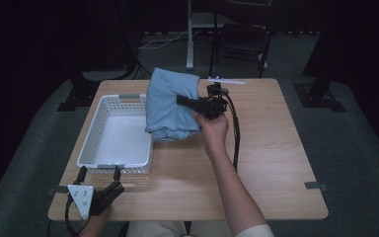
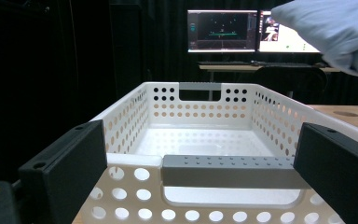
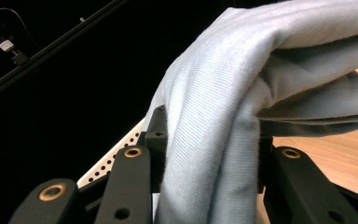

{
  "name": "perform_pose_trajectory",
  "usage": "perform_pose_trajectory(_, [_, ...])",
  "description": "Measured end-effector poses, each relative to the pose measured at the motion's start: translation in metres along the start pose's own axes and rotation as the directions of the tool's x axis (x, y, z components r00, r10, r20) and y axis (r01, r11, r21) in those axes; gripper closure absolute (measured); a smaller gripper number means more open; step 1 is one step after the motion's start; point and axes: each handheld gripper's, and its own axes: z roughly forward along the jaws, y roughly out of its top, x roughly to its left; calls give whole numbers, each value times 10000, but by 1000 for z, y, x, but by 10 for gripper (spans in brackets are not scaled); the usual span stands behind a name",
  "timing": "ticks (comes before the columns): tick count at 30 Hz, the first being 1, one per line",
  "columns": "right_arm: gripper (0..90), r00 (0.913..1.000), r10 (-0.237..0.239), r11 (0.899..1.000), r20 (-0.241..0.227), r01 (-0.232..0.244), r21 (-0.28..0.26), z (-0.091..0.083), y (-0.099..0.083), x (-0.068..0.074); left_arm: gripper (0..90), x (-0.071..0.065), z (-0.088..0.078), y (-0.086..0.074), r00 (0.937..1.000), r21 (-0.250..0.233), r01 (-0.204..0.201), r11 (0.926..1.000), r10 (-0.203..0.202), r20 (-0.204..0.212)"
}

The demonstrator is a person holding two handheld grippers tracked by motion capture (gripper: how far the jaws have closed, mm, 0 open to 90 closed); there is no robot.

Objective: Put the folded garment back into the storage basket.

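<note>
The right tongs [image 1: 183, 101] are clamped on a folded blue cloth [image 1: 170, 106]. In the right gripper view the cloth [image 3: 223, 140] is squeezed between the two black jaws and hangs over them. The person's right hand [image 1: 212, 129] holds the tongs up, so the cloth sits in the air above the surface [image 1: 266, 163].

The white basket [image 1: 116, 138] is the place the cloth most likely goes. From the cloth, the open middle of the basket lies at about 8 o'clock in the high view. The cloth already hangs over the basket's right rim, but most of it is still over the bare wood. The basket's long side runs from 6 o'clock to 12 o'clock, and the cloth hangs long the same way, so it should fit without a turn.

The left tongs [image 1: 98, 173] are apart and hold nothing. They rest just at the near end of the basket, at 6 o'clock from it. In the left gripper view the jaws stand wide on each side of the grey handle [image 2: 228, 170] of the basket [image 2: 200, 126] but do not squeeze it. The right hand has the cloth, so it looks like the hand to move next, going to 8 o'clock and then down.
</note>
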Motion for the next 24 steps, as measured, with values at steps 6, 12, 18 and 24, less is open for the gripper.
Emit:
perform_pose_trajectory(6, [644, 9999, -53, 9998, -162, 55, 170, 20, -2, 7, 39, 0, 0, 0, 10000, 15, 16, 10000, -16, -2])
perform_pose_trajectory(12, [644, 9991, 161, 9998, -392, -155, 155, 37, -5, 13, 39, 0, 0, 0, 10000, 12, 13, 10000, -13, -1])
perform_pose_trajectory(18, [643, 9980, 264, 9995, -577, -254, 180, 53, -8, 20, 39, 0, 0, 0, 10000, 21, 8, 10000, -8, 1])
perform_pose_trajectory(24, [643, 9955, 464, 9989, -830, -458, 96, 69, -11, 26, 39, 0, 0, 0, 10000, 10, 6, 10000, -6, 60])
